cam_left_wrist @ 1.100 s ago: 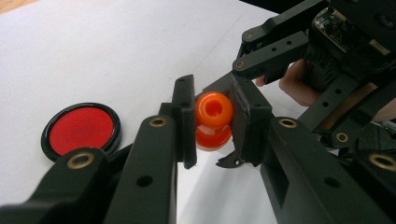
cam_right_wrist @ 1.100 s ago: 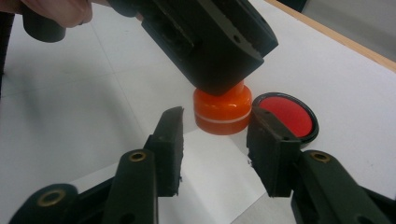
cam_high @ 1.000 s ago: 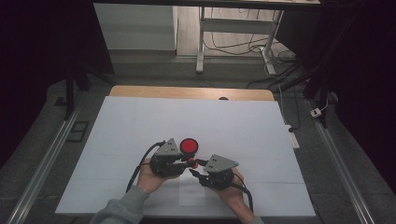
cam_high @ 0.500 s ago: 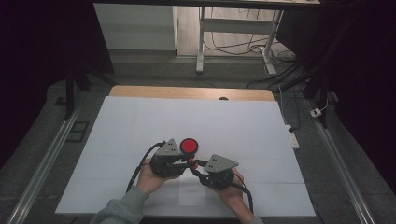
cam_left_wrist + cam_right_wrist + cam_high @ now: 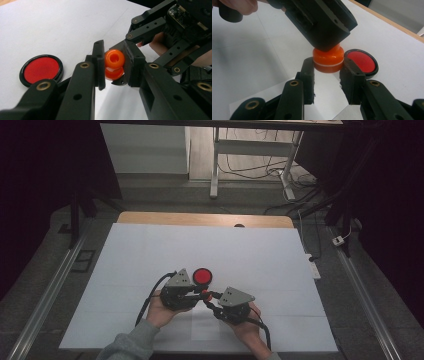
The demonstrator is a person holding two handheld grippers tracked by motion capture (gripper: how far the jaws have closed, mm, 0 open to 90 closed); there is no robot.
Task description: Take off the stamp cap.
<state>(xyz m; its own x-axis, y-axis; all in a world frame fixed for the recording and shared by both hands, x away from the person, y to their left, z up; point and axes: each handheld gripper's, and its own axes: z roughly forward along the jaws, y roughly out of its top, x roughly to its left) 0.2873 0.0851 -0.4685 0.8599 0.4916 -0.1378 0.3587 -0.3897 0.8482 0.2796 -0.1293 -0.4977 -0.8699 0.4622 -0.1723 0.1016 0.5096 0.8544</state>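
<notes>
Change since earlier: hands and disc in the same spots in the high view; right jaws just been closing, with the orange piece between them.
Left gripper (image 5: 199, 292): jaws pinching the upper half of the orange piece (image 5: 114, 58), one pad on each side, hollow top facing its camera.
Orange piece, place: held off the white sheet (image 5: 225, 245) between the two grippers, near the front edge of the table, just this side of the red disc (image 5: 202, 276).
Orange piece, make: two rounded halves stacked, a pale seam around the middle in the right gripper view (image 5: 328, 61).
Right gripper (image 5: 208, 299): jaws closed on the lower half, pads flanking it below the seam, as far as can be judged.
Step in hand: both grips set, one on each half; probably about to part the halves, or seat them, cannot tell which.
Next move calls for: firm pinches on both sides, one hand held steady while the other twists or pulls along the piece's axis; risk of the smooth round half slipping from flat pads.
Count, orange piece: one, in two halves.
Count, red disc: one, black-rimmed, flat on the sheet.
Count, grippers: two, one in each hand.
</notes>
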